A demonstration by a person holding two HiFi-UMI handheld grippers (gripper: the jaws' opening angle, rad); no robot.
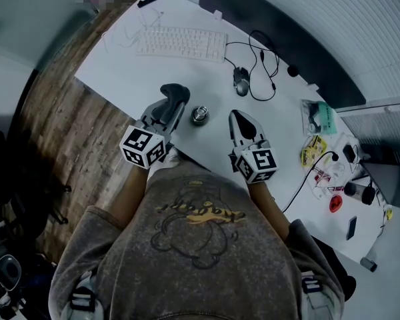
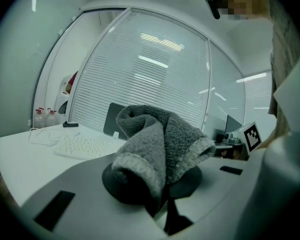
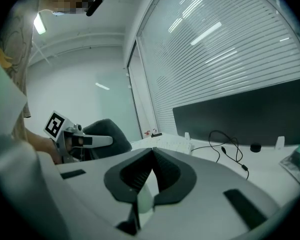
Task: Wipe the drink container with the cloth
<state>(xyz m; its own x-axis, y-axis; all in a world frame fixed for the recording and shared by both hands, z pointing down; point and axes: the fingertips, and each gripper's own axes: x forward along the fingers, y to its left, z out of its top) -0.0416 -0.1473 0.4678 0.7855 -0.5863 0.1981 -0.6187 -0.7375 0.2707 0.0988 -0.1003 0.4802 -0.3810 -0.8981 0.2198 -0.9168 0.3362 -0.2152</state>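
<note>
A grey terry cloth is bunched up between the jaws of my left gripper, which is shut on it. In the head view the cloth hangs over the white table, just left of a small metal drink container standing upright. My right gripper is just right of the container, apart from it. Its jaws meet with nothing between them. The right gripper view shows the left gripper and its cloth off to the left.
A white keyboard and a mouse with looping cables lie farther back on the table. Packets, a red item and a phone clutter the right end. A dark monitor stands at the back.
</note>
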